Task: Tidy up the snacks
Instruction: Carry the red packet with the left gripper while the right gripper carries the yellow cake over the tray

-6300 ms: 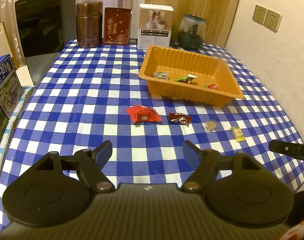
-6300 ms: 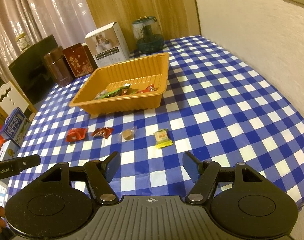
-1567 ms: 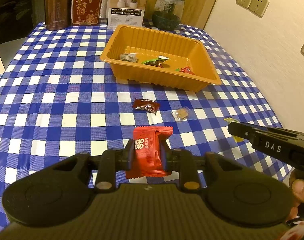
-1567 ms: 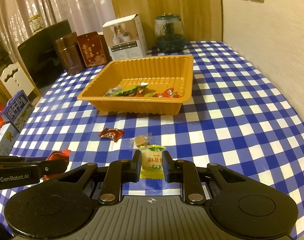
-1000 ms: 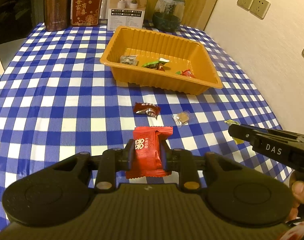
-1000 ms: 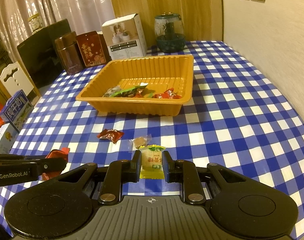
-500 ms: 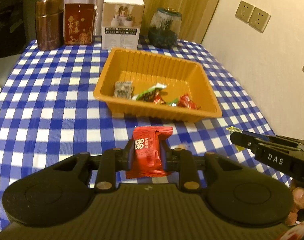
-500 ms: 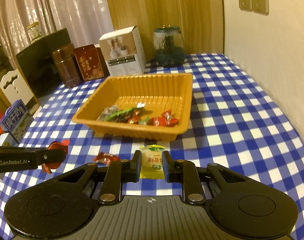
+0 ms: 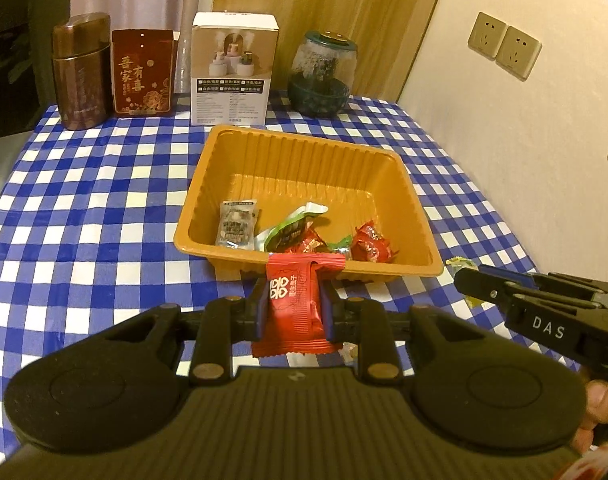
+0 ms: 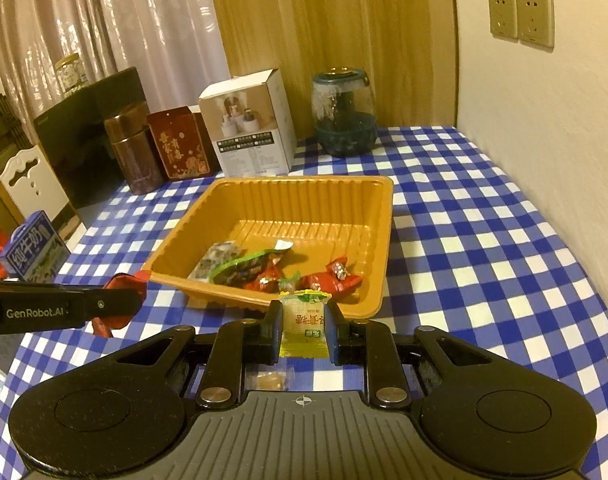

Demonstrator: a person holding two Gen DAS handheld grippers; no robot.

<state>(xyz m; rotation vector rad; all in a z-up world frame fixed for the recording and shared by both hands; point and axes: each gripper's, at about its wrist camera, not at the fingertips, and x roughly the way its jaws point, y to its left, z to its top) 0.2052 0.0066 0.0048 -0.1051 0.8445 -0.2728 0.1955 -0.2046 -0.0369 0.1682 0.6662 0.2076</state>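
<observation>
An orange plastic tray (image 9: pixel 287 160) sits mid-table and holds several wrapped snacks (image 9: pixel 299 232). It also shows in the right wrist view (image 10: pixel 312 208). My left gripper (image 9: pixel 291 300) is shut on a red snack packet (image 9: pixel 293 304), held just in front of the tray's near rim. My right gripper (image 10: pixel 304 320) is shut on a small yellow snack packet (image 10: pixel 304 322), also just short of the near rim. A clear-wrapped brown candy (image 10: pixel 269 380) lies on the cloth under the right gripper. Each gripper appears at the edge of the other's view.
A blue-and-white checked cloth (image 9: pixel 83 208) covers the table. At the back stand a brown tin (image 9: pixel 81 72), a red box (image 9: pixel 143 72), a white box (image 9: pixel 233 68) and a glass jar (image 9: pixel 324 74). A wall (image 9: pixel 524 120) runs along the right. A milk carton (image 10: pixel 33 252) stands at left.
Both grippers, still holding their packets, have moved forward and closer to the tray. The dark red and brown candies on the cloth have dropped below the left view.
</observation>
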